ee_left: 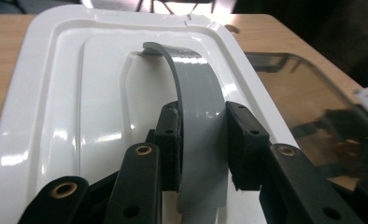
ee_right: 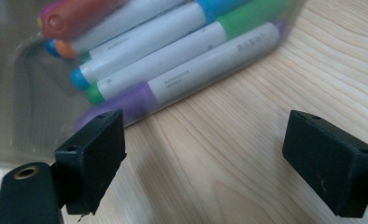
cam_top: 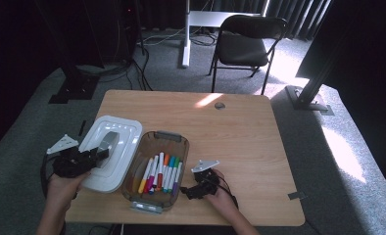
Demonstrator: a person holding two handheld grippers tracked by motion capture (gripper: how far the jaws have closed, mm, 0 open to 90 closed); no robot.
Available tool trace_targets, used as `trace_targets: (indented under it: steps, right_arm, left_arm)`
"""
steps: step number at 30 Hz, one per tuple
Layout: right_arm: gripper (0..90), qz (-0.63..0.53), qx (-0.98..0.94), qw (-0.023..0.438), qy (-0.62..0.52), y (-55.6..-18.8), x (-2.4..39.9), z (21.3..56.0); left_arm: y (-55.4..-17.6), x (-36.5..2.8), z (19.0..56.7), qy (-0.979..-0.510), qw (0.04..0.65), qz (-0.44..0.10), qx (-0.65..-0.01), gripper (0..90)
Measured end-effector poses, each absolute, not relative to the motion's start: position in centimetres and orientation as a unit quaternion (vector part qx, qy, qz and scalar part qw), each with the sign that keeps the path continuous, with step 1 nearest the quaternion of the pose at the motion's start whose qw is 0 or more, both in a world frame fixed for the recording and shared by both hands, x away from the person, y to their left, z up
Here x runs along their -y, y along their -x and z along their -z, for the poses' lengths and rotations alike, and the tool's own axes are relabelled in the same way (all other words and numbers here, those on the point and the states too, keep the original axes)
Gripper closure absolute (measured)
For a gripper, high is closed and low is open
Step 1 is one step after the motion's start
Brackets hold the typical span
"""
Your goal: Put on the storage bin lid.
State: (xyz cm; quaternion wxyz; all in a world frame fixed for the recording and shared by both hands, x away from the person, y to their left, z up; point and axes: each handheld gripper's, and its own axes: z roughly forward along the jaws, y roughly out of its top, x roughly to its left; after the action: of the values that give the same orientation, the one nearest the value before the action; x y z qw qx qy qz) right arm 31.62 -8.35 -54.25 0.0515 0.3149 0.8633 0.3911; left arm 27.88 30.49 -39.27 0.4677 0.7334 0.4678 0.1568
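Observation:
A white lid (cam_top: 113, 152) (ee_left: 70, 102) with a grey arched handle (cam_top: 108, 143) (ee_left: 197, 102) rests at the table's left. My left gripper (cam_top: 97, 155) (ee_left: 201, 149) is shut on that handle, one pad on each side of the strap. A clear plastic box (cam_top: 179, 147) (ee_left: 303, 93) beside the lid holds several coloured markers (cam_top: 160, 172) (ee_right: 173, 60). My right gripper (cam_top: 187, 191) (ee_right: 203, 158) stands open just right of the box's near corner, low over the wood, with nothing between its jaws.
The wooden table (cam_top: 240, 142) stretches to the right and back, with a small round grommet (cam_top: 220, 105) near its far edge. A black chair (cam_top: 247, 44) and a white desk leg (cam_top: 186, 34) stand on the grey carpet beyond.

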Motion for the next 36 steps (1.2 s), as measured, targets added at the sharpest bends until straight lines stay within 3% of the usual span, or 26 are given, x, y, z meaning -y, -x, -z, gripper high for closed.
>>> trace_targets:
  steps: [17,36]
  right_arm:
    - [12.3,-0.382,-0.863,0.067,-0.324,-32.3,4.5,54.0]
    - [12.3,-0.415,-0.826,0.091,-0.371,-32.3,10.1,52.5]
  left_arm:
    - [-28.4,-24.7,38.6,-0.794,0.469,-0.119,-0.369,69.6]
    - [-29.6,-22.2,40.6,-0.810,0.452,-0.078,-0.365,69.6]
